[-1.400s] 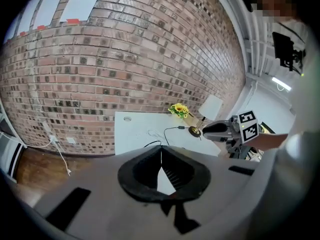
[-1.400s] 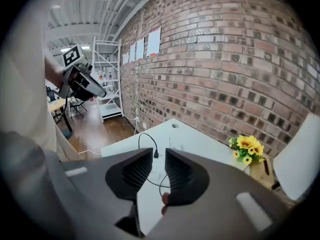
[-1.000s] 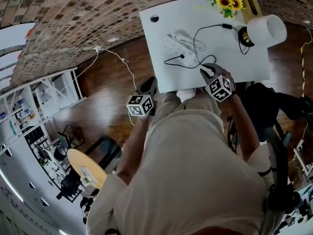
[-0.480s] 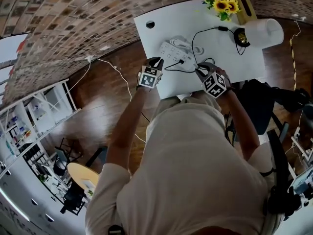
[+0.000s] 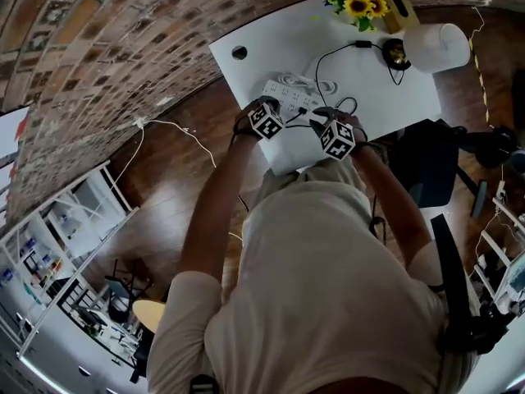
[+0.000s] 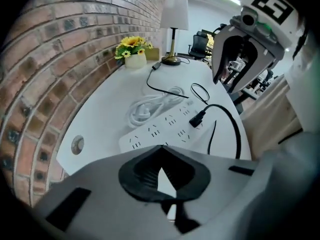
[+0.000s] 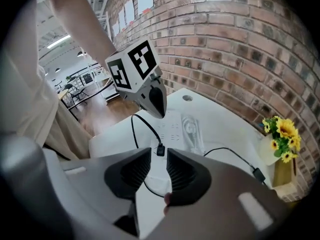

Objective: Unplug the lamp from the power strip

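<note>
Both arms have reached forward over the last second, so the left tongs (image 6: 160,149) came up from beside the person's leg and now sit over the near edge of the white bench (image 5: 385,89), and the right tongs (image 7: 158,158) slid in closer to the power strip (image 5: 289,97). Left tongs are closed, the black pads meet at the tip with nothing between them, and they hover just at the left end of the strip, around the middle of the head view. Right tongs are opening, pads a little apart. The black cord (image 6: 227,119) shows down in the gap, but the pads aren't pressing on it. The black plug (image 7: 160,150) sits just past the tips and is still stuck in a socket near the end of the strip. That cord loops back across the bench to the lamp (image 5: 435,46) at the upper right of the head view, next to the sunflowers (image 5: 357,2). The strip's own white cable (image 6: 150,106) lies coiled beside it, on the brick wall (image 6: 60,49) side.
</note>
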Demonstrator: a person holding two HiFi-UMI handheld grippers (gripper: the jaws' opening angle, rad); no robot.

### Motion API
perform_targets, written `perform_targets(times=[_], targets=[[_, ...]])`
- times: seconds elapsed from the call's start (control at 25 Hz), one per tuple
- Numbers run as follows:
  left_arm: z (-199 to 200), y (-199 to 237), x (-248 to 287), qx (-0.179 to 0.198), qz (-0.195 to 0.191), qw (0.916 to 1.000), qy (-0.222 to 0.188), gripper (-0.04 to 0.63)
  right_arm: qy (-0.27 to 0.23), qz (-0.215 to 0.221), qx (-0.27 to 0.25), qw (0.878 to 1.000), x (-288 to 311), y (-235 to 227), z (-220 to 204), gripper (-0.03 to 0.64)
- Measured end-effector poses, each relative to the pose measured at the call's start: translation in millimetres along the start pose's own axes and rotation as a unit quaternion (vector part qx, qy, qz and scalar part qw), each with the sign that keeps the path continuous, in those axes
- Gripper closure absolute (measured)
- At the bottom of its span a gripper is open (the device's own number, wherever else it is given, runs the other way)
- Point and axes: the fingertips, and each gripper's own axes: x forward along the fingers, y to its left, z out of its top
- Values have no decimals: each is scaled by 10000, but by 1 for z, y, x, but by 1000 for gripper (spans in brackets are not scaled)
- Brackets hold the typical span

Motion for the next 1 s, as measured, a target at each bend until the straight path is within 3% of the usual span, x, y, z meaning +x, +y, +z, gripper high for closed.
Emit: perform_targets(times=[0.4, 0.76, 1.0], targets=[[10, -16, 26, 610, -268, 9978, 52, 592, 503, 61, -70, 9987, 51, -4, -4, 512], [8, -18, 28, 535, -397, 9978, 73, 592, 750, -36, -238, 9969, 69, -4, -11, 543], [7, -14, 27, 363, -326, 9987, -150, 592, 935, 21, -662, 9934, 84, -3, -8, 557]])
